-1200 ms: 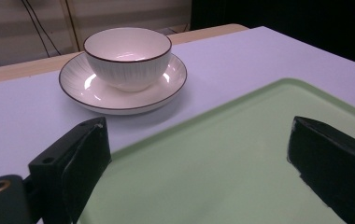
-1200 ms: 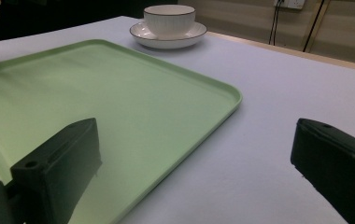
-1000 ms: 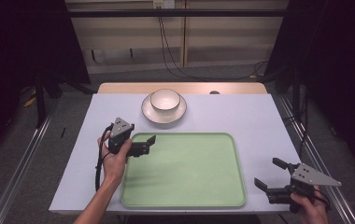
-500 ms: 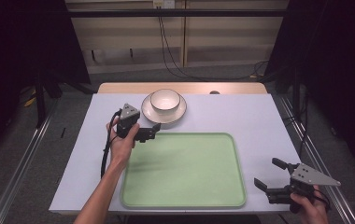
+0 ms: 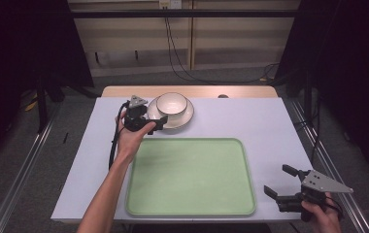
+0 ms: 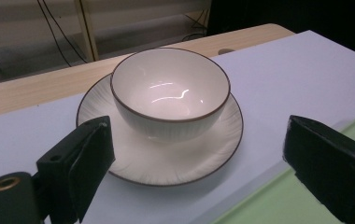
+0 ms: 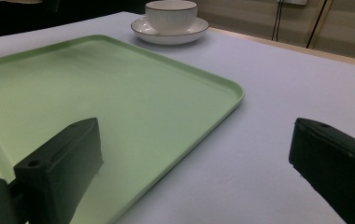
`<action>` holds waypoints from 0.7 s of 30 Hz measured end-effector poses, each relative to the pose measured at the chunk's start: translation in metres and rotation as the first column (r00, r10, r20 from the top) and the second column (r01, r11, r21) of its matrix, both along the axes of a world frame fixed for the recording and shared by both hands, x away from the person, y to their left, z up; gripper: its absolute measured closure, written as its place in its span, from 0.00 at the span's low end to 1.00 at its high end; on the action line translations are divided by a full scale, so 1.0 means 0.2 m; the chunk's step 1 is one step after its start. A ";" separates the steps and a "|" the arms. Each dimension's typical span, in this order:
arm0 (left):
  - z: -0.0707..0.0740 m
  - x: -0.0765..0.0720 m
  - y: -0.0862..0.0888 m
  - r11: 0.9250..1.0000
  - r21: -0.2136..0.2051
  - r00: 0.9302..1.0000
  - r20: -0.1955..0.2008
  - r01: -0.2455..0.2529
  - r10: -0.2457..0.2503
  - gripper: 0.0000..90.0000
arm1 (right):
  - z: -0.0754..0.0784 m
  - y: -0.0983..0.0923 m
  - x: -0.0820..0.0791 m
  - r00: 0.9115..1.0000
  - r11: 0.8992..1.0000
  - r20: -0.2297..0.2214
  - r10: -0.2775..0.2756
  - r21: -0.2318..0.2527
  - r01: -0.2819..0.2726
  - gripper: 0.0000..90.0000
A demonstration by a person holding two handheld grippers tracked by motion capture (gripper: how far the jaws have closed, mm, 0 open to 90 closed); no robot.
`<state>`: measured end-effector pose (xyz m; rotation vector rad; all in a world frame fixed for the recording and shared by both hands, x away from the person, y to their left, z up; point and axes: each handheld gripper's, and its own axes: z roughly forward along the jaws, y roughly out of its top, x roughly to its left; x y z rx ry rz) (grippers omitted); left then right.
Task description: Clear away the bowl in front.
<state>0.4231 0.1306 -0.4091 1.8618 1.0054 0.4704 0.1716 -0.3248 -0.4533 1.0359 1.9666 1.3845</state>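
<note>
Bowl (image 6: 170, 93) on saucer (image 6: 175, 161), far edge of tabletop (image 5: 270, 126), just beyond green tray (image 5: 192, 177). Left gripper (image 5: 159, 122): jaws wide, just narrowing, empty (saucer rim between). Risk: shallow bite, bowl sliding off. Right gripper (image 5: 282, 183): open, empty.

Green tray (image 5: 191, 177): lies flat near the front edge of the table, nothing on it. Table (image 5: 250, 119): pale lavender-white top; a bare wood strip (image 5: 241, 91) runs along its far edge. Floor: grey, with metal rails (image 5: 25, 167) on the left and right. Black cables (image 5: 175, 53) hang down the far beige wall. Dark curtains on both sides.
</note>
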 end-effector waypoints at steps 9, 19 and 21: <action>0.00 0.15 -0.06 0.997 0.074 0.999 -0.029 -0.015 0.018 0.13 | 0.00 0.00 0.00 1.000 1.000 -0.002 0.001 0.006 -0.001 0.02; -0.04 0.28 -0.11 0.992 0.095 0.993 -0.079 -0.086 0.094 0.26 | 0.00 -0.01 0.00 1.000 1.000 -0.002 0.001 0.006 -0.001 0.02; -0.04 0.30 -0.12 0.986 0.137 0.991 -0.079 -0.099 0.111 0.28 | 0.00 -0.01 0.00 1.000 1.000 -0.001 0.000 0.004 0.000 0.02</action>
